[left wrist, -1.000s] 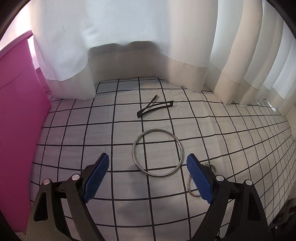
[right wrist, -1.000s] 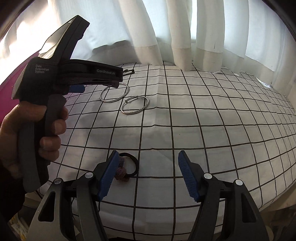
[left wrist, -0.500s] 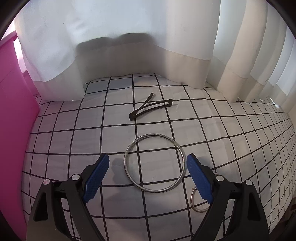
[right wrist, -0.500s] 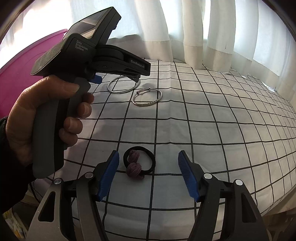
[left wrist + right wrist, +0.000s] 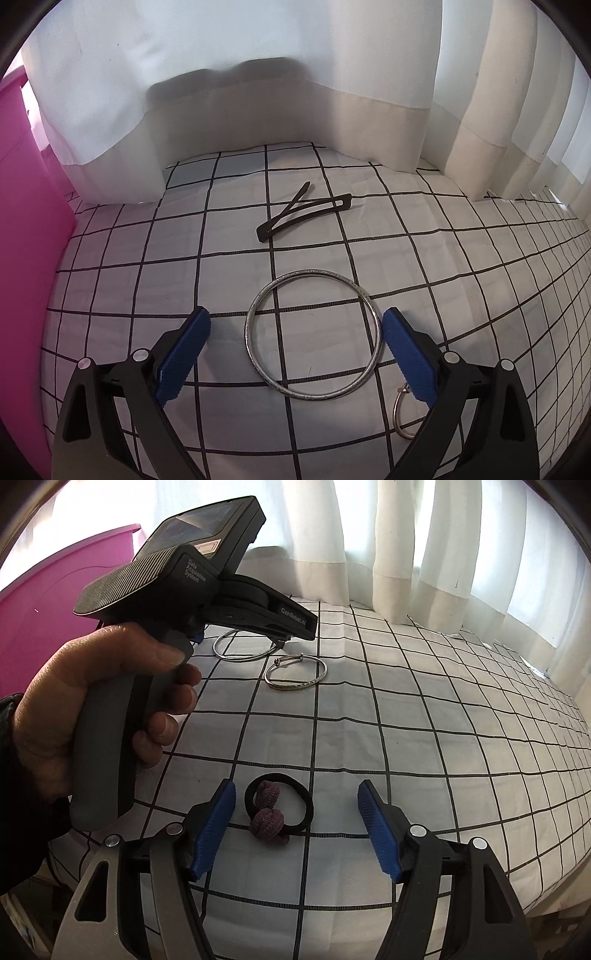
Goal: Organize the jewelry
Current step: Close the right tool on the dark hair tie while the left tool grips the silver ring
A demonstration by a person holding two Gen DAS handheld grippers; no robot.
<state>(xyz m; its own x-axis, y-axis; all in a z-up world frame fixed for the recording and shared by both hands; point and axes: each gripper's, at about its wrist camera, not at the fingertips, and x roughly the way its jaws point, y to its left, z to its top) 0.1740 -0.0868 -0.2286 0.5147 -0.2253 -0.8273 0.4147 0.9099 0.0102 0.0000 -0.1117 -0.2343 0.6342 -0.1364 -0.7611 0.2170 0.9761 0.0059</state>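
Silver bangle (image 5: 312, 335): laid flat on the grid-patterned tabletop (image 5: 461, 258), framed between the blue pads of the left tongs (image 5: 295, 334); no contact seen.
Left tongs: released, jaws spread wider than the bangle, nothing held.
Right tongs (image 5: 296, 805): released, nothing held; hair tie (image 5: 279, 808) seen between the pads, closer to the left one.
Hair tie: black loop with two purple knotted balls, flat on the tabletop; shown only in the right wrist view.
Hair clip (image 5: 303, 217): dark, sprung open, beyond the bangle near the curtain (image 5: 258, 74); shown only in the left wrist view.
Second bangle (image 5: 296, 674): thinner, with a clasp, just beside the first; seen whole from the right wrist, mostly hidden behind the right pad in the left wrist view.
Left hand (image 5: 92, 705): wrapped around the grey handle; shown only in the right wrist view.
Pink box (image 5: 26, 240): at the left edge in both views.
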